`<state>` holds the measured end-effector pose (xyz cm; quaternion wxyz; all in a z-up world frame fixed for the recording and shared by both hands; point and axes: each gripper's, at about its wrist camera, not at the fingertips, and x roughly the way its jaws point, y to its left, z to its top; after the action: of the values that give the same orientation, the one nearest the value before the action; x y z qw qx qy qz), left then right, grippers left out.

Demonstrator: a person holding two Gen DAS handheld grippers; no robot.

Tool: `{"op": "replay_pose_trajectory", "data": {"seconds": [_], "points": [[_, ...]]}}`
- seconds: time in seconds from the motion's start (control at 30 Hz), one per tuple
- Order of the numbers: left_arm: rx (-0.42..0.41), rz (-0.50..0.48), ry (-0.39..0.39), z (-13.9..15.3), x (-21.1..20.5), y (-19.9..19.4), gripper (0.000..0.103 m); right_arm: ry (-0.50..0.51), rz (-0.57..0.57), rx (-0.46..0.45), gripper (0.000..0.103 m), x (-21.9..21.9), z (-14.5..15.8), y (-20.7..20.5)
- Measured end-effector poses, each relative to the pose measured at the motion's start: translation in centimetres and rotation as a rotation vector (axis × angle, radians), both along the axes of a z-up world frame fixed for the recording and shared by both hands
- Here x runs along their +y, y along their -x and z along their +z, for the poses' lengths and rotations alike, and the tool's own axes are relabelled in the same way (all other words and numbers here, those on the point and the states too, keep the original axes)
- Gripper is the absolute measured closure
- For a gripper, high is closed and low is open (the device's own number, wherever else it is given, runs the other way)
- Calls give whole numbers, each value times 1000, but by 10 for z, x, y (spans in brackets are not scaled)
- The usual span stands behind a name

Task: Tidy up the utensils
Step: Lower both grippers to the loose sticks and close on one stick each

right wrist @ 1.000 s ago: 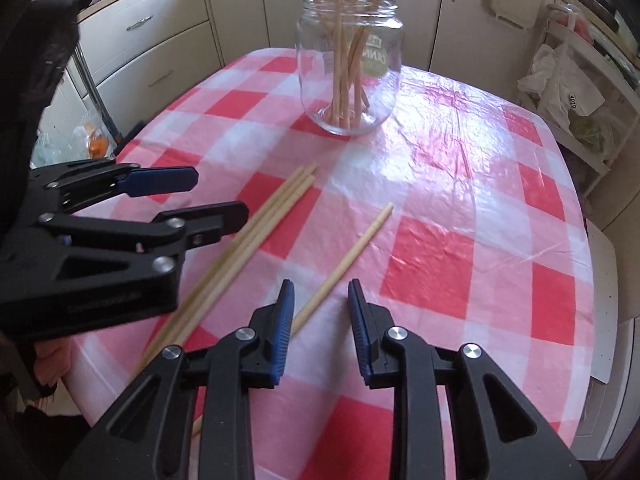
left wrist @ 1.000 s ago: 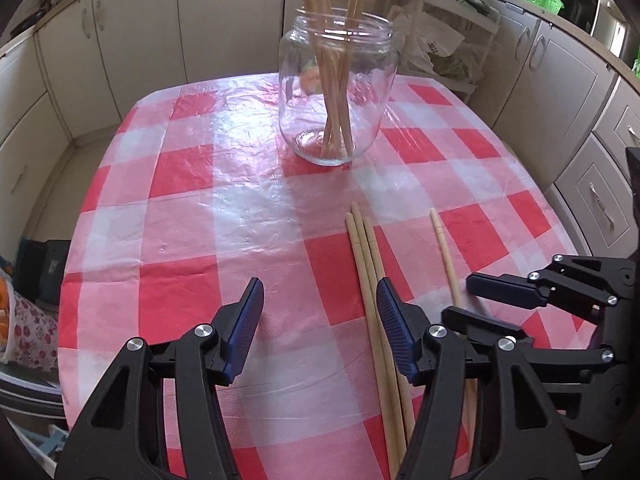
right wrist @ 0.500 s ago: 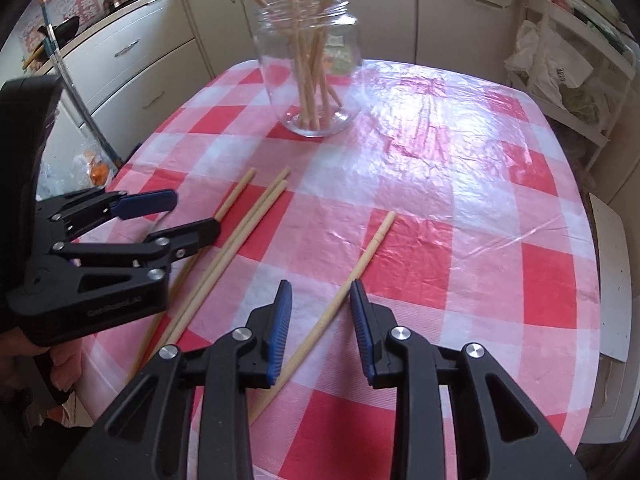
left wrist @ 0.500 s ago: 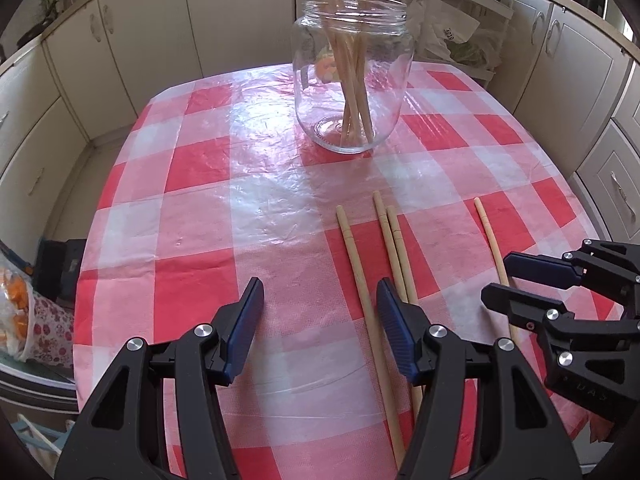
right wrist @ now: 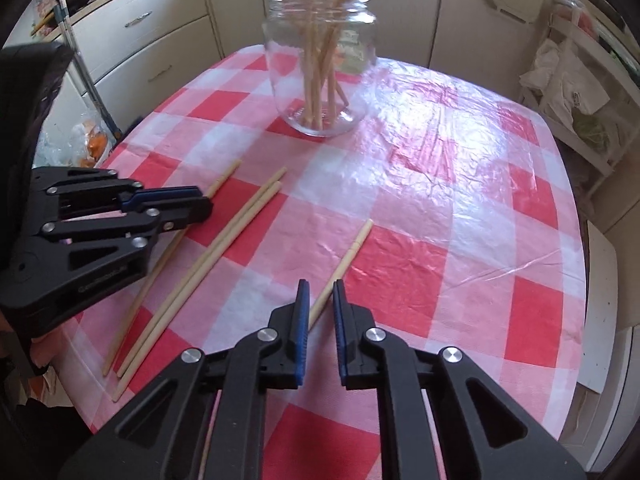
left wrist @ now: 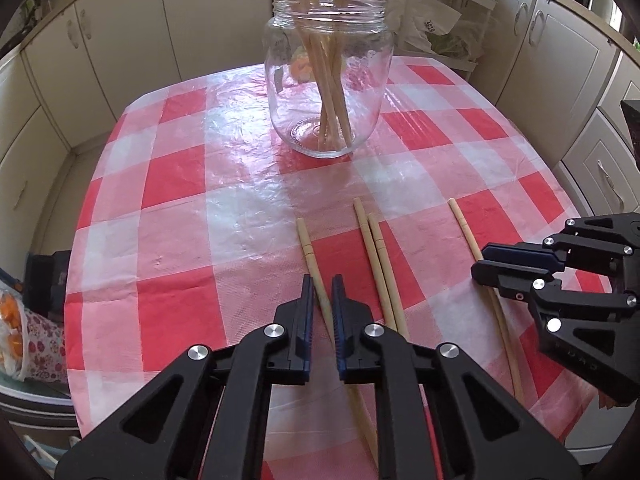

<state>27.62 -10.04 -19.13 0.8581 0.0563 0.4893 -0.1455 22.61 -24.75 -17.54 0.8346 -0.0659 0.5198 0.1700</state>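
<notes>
A glass jar (left wrist: 328,92) holding several upright wooden chopsticks stands at the far middle of the table. More chopsticks lie on the checked cloth in front of it. My left gripper (left wrist: 322,280) is shut on the leftmost chopstick (left wrist: 308,244), which still lies on the cloth. A pair of chopsticks (left wrist: 376,248) rests just to its right. In the right wrist view my right gripper (right wrist: 320,284) straddles the lone right chopstick (right wrist: 352,248). Its jaws are closing, and a thin gap still shows beside the stick. The left gripper (right wrist: 202,206) appears there at the left.
The red and white plastic tablecloth (left wrist: 180,200) covers a rounded table whose edges fall away on all sides. Cream cabinets (left wrist: 120,40) ring the room. A wire rack with plastic bags (right wrist: 572,80) stands to the right, and bags lie on the floor (left wrist: 24,328) at the left.
The left jaws have gone from wide apart to closed on the leftmost chopstick, which had slid away from the pair. The right jaws have narrowed around the lone chopstick.
</notes>
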Motion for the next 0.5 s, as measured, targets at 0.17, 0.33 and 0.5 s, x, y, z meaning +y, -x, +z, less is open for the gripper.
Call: {"op": "replay_pose_trajectory", "data": {"seconds": [0.17, 0.33, 0.5], "points": [[18, 12, -13, 0, -1, -6, 93, 27, -14, 0, 90, 4, -1, -3], [16, 5, -19, 0, -4, -5, 93, 41, 9, 10, 96, 9, 0, -1], [15, -6, -20, 0, -5, -3, 89, 70, 2, 25, 96, 10, 1, -2]]}}
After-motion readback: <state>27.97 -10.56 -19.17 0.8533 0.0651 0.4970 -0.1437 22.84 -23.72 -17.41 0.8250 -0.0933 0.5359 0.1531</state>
